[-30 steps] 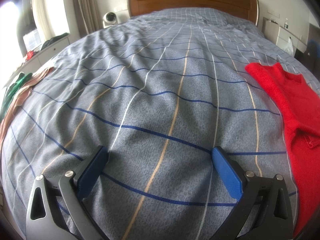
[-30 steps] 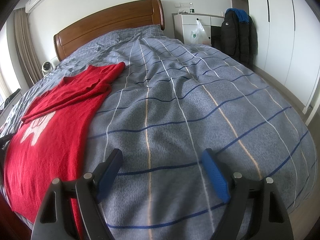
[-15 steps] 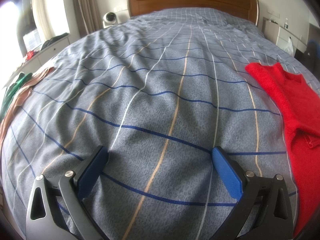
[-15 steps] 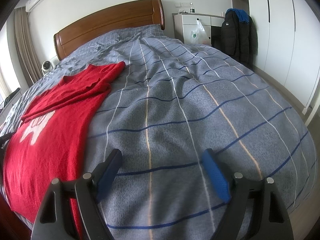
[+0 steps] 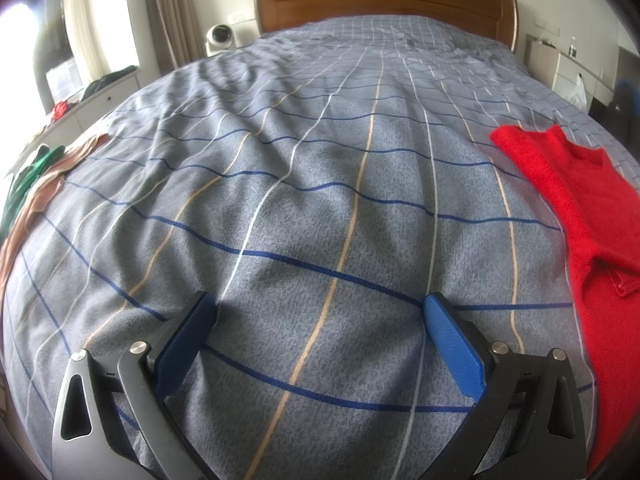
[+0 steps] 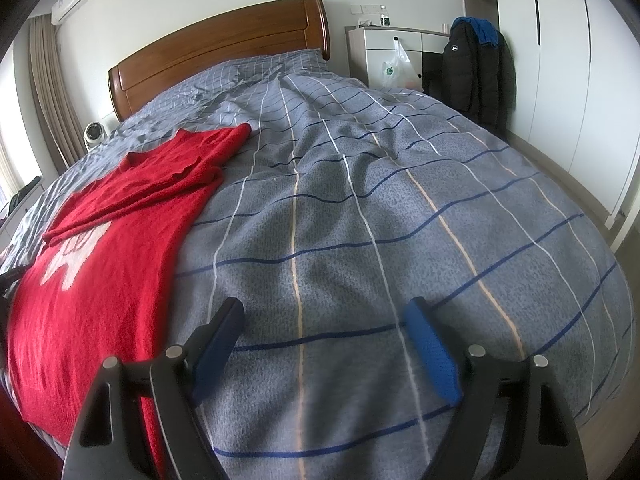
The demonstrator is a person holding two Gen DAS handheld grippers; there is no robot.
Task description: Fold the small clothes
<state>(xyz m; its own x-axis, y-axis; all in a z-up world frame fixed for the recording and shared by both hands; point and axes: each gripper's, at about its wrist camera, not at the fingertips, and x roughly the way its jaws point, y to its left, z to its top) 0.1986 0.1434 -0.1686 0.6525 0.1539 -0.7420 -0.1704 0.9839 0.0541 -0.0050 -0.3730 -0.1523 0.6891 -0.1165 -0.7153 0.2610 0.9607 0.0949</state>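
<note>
On the checked grey duvet, a fuzzy red knit sweater, both hand-held grippers spread wide, empty.

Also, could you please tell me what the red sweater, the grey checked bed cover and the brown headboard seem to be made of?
The red sweater looks like a fuzzy knit, perhaps wool or acrylic: matte, with a soft nap and ribbed edges. The grey checked bed cover appears to be woven cotton or a blend: flat, speckled, softly creased. The brown headboard looks like varnished wood: a smooth, slightly glossy surface with grain-like tone.

Right gripper (jaws apart) over bedspread, beside red sweater.
</note>
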